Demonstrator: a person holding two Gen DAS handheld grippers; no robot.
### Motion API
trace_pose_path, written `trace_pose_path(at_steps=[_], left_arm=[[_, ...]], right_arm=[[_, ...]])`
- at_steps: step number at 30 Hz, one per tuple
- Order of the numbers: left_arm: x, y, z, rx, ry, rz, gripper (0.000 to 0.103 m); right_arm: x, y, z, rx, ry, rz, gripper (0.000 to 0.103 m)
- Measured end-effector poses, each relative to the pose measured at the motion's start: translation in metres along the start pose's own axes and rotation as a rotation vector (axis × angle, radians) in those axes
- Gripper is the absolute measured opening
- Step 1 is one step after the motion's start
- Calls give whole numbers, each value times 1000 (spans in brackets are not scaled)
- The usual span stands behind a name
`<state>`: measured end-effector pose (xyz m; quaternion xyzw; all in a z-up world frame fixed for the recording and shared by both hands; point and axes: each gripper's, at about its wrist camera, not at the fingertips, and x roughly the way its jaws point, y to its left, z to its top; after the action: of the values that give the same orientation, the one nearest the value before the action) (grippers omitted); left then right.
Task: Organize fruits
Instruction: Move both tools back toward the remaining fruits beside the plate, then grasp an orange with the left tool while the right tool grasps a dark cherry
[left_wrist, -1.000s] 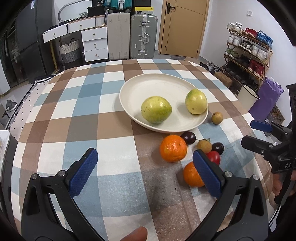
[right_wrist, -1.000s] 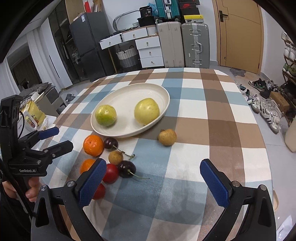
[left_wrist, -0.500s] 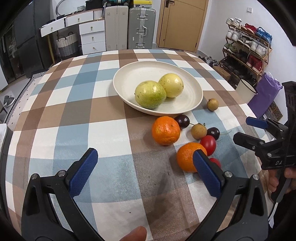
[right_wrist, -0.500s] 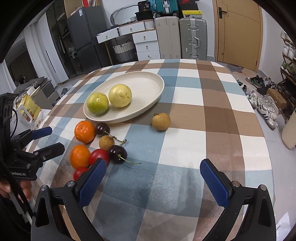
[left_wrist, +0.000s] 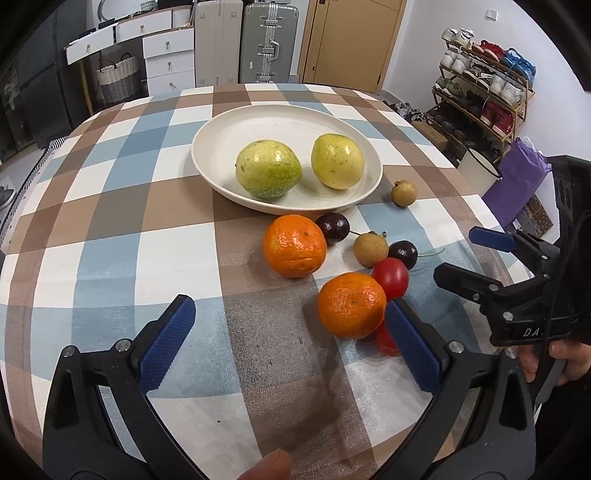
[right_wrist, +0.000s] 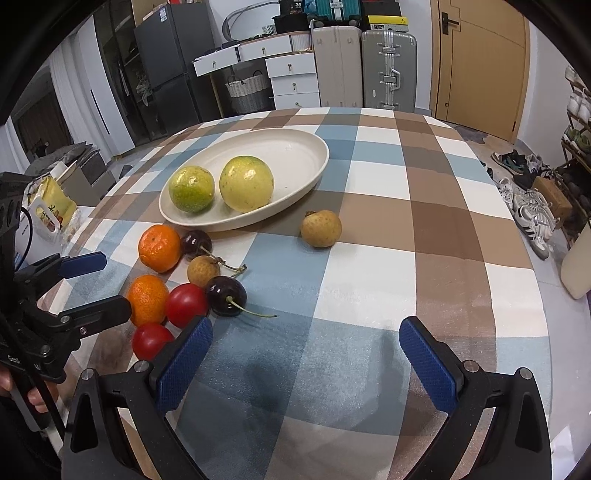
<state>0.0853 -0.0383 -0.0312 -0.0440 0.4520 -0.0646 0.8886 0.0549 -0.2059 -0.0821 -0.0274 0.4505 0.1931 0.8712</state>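
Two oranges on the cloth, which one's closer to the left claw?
The near orange, right by the left claw's right finger and touching the red tomato. The other orange sits farther off, beside the plate.

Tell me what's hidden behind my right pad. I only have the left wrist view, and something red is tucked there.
Observer: A second tomato, whole, lying on the cloth beside the near orange and the first tomato.
Operator: Is the right gripper holding anything?
Observer: No. The right gripper is open, with only bare cloth between its pads.
Operator: Anything past the cloth on the left?
Observer: A yellow bag sits just beyond it.
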Motion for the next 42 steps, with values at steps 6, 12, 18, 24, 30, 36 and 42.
trace_pose_path(at_steps=[6, 12, 18, 24, 30, 36, 42], left_arm=[[8, -4, 1, 4, 15, -19, 102], [15, -2, 5, -21, 34, -53, 102], [18, 8, 4, -58, 50, -71, 102], [16, 11, 1, -58, 50, -81, 102], [17, 13, 0, -71, 60, -99, 102], [17, 12, 1, -62, 58, -140, 93], [15, 11, -1, -62, 59, -224, 74]], right_arm=[[6, 3, 2, -17, 9, -6, 103], [7, 5, 3, -25, 5, 1, 103], [9, 6, 3, -33, 6, -3, 103], [16, 8, 6, -48, 15, -5, 103], [23, 15, 9, -86, 22, -23, 103], [26, 20, 14, -111, 15, -7, 102], [28, 22, 19, -111, 7, 78, 86]])
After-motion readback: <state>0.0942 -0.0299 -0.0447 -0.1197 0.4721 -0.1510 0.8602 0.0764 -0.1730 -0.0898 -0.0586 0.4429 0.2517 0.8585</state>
